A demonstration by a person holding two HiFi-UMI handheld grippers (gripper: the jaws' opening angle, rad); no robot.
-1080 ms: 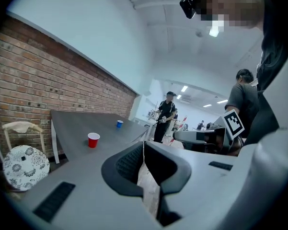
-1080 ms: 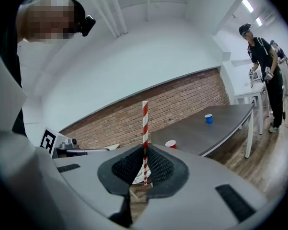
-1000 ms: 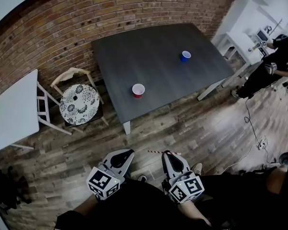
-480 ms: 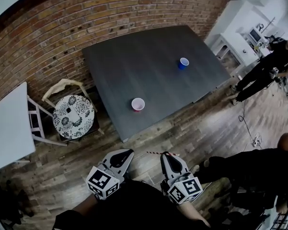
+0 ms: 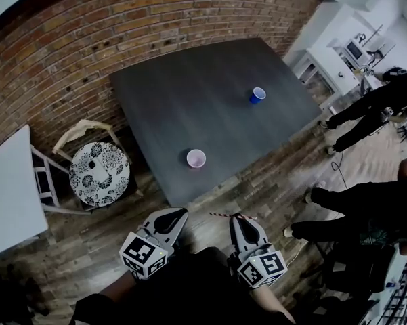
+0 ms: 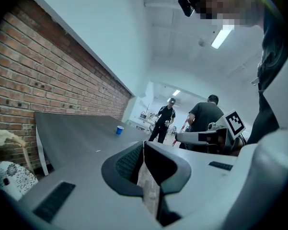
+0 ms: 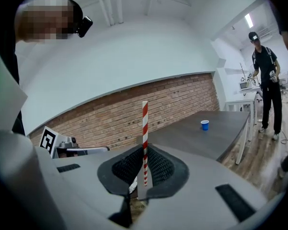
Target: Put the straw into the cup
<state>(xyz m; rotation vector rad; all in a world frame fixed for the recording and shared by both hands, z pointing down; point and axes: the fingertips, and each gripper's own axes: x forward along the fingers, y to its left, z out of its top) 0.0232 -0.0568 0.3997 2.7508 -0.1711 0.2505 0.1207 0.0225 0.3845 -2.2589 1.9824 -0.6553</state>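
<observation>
We hold the straw (image 5: 220, 214) pinched in the right tool (image 5: 238, 217), with its long axis crosswise and pointing toward the left tool (image 5: 175, 213), whose jaws are pressed together on nothing. The red cup (image 5: 196, 158) stands ahead of both tools, well apart, near the front edge of the tabletop (image 5: 189, 93).

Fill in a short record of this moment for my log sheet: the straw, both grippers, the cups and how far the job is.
straw: red and white stripes, clamped between the right gripper's jaws
right gripper: shut on the straw, over the floor, short of the table
left gripper: shut, nothing held
red cup: upright near the table's near edge
blue cup: upright, farther back and to the right
progress: straw not yet in a cup
</observation>
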